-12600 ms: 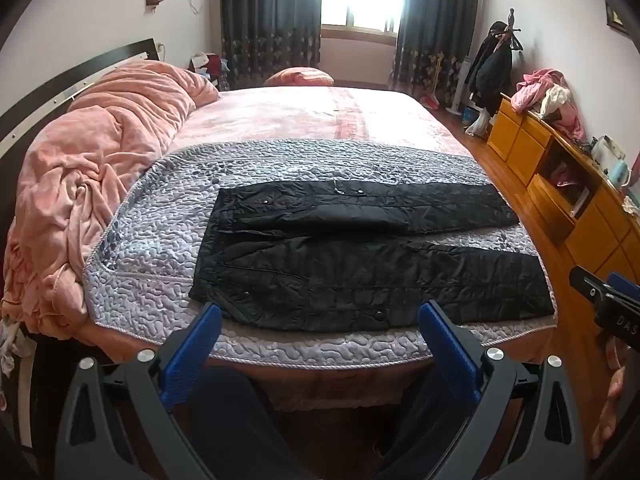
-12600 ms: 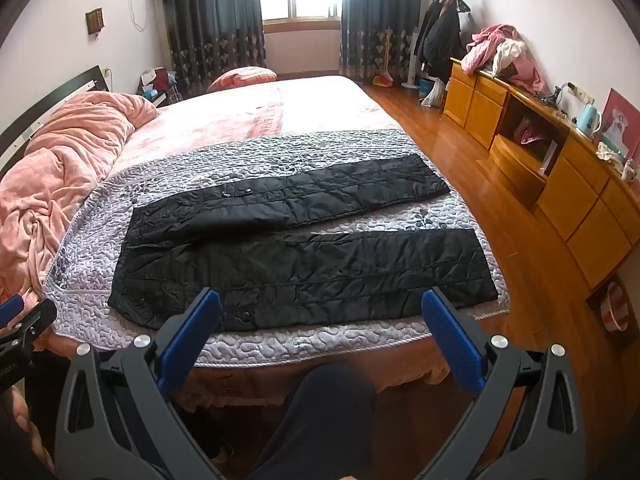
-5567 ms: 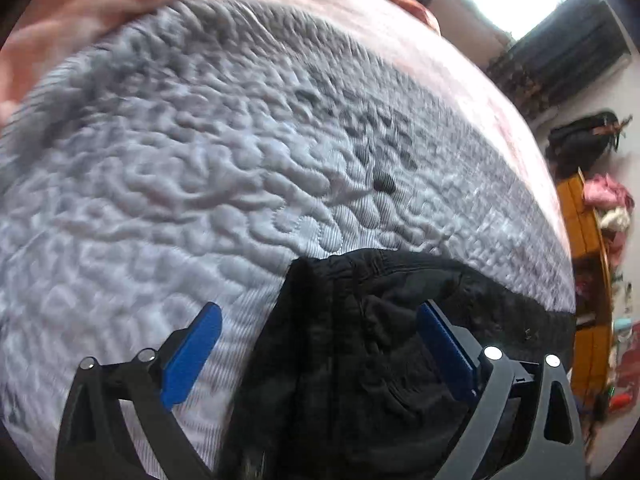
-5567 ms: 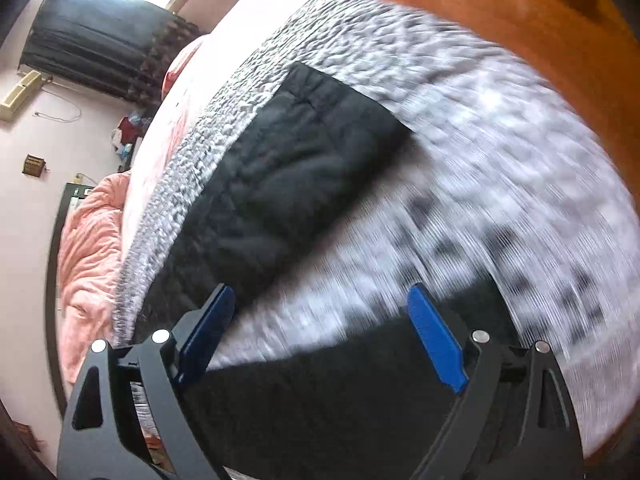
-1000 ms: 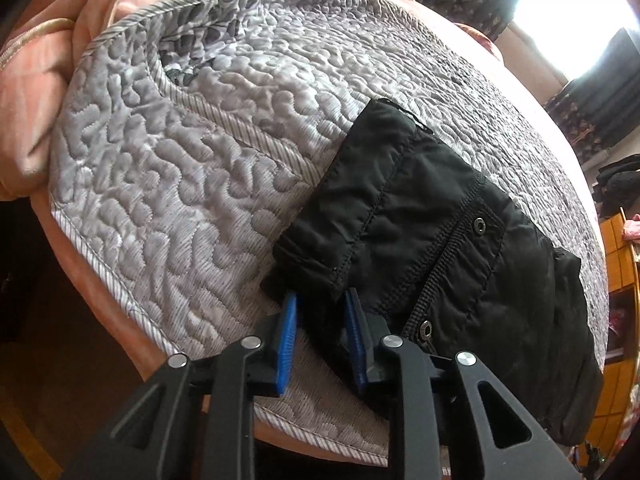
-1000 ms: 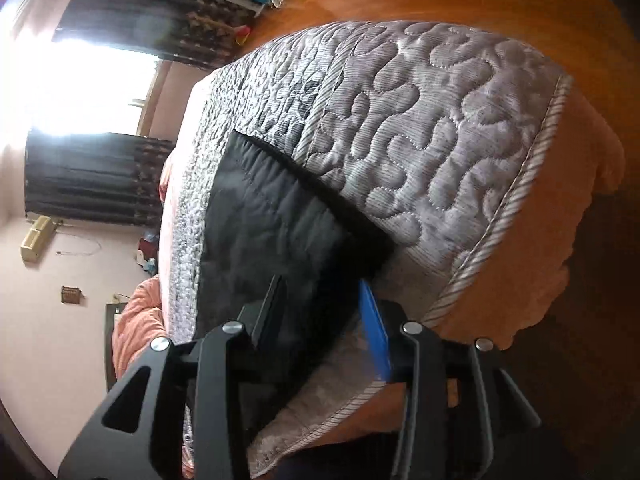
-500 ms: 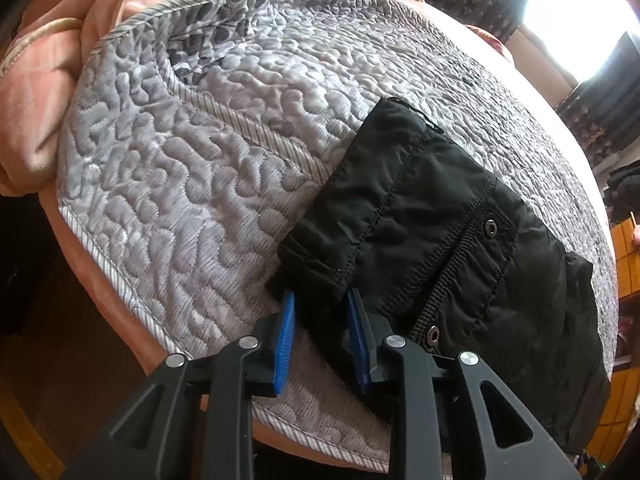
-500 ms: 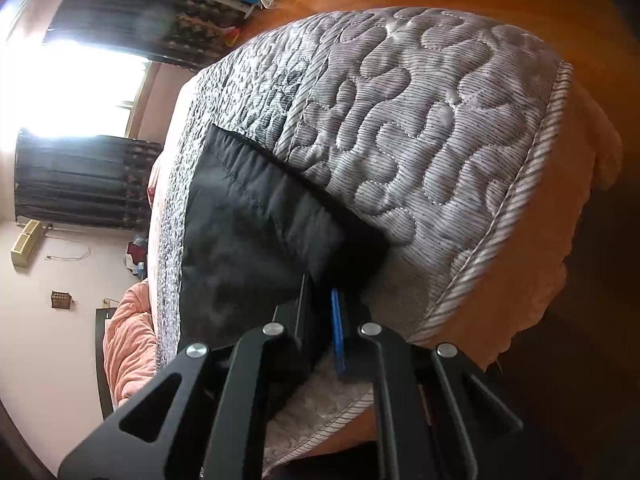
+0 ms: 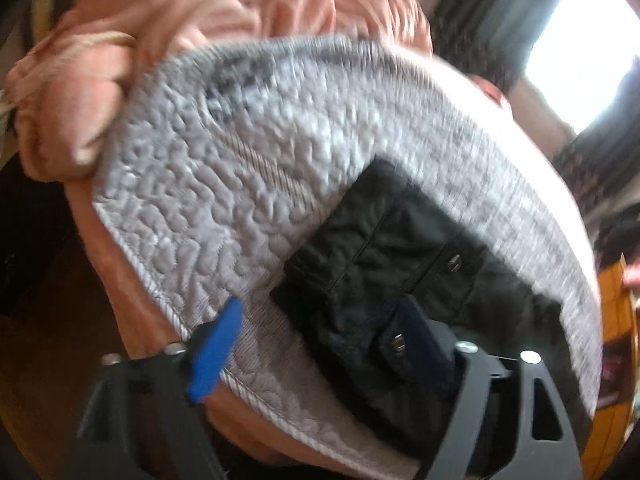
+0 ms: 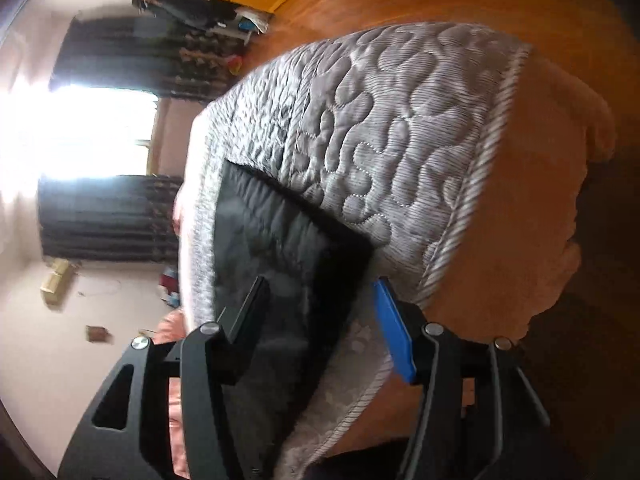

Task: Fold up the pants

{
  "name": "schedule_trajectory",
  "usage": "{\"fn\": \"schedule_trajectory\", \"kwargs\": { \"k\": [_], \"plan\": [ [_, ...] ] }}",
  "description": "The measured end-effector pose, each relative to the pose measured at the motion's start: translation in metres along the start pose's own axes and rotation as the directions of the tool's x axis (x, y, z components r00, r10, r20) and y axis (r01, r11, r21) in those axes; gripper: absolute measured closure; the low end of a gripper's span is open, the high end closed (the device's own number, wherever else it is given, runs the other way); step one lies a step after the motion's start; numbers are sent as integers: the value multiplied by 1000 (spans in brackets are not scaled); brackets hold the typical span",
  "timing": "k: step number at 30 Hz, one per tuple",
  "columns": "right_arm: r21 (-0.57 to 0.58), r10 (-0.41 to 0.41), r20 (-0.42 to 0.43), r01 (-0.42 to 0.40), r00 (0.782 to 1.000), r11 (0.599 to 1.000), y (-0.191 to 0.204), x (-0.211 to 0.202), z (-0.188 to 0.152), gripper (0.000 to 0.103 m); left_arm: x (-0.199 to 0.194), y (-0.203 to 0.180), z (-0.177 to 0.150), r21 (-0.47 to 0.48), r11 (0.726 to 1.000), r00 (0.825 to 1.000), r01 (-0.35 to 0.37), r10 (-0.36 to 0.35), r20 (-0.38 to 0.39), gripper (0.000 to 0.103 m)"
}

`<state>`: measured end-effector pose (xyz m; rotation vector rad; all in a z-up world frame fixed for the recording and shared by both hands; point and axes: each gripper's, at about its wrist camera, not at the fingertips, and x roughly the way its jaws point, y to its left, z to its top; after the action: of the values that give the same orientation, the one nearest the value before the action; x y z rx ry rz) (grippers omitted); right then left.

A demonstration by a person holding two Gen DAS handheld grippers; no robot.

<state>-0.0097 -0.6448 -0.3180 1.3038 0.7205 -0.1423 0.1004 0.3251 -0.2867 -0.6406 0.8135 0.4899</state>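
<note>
bare quilt (image 9: 224, 184) left of pants (image 9: 400, 248); pink duvet (image 9: 120, 40) crowds beyond.

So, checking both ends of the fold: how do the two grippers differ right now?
The left gripper straddles the snap-studded end of the pants; the right gripper straddles a plain corner. Left's blue finger lies over the quilt; right's lies at its edge. Both stand open.

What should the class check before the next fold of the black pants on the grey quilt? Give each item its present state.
1. Left gripper open: ok.
2. Right gripper open: ok.
3. Waist end between the left fingers: ok.
4. Hem end between the right fingers: ok.
5. Pants fully on the quilt, nothing over the edge: ok in what shows.
6. Leg edges lined up, fabric smooth: cannot tell, blurred.
</note>
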Motion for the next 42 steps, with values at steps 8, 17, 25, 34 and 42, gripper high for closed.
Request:
{"fn": "schedule_trajectory", "kwargs": {
  "k": [8, 17, 25, 34, 42],
  "plan": [
    [29, 107, -22, -106, 994, 994, -13, 14, 1, 46, 11, -26, -28, 20, 996, 995, 90, -89, -33, 13],
    [67, 185, -20, -183, 983, 981, -28, 24, 5, 45, 25, -46, -49, 66, 996, 998, 67, -68, 15, 13],
    [50, 244, -31, -242, 969, 969, -41, 33, 4, 59, 30, -50, -52, 64, 997, 999, 38, -40, 27, 13],
    [17, 247, -43, -246, 968, 969, -26, 34, 3, 77, 35, -51, -54, 72, 997, 1000, 7, -8, 7, 11],
    [-72, 216, -19, -217, 976, 974, 27, 22, -2, 84, 35, -47, -57, 42, 999, 1000, 0, 0, -1, 11]
  ]
}}
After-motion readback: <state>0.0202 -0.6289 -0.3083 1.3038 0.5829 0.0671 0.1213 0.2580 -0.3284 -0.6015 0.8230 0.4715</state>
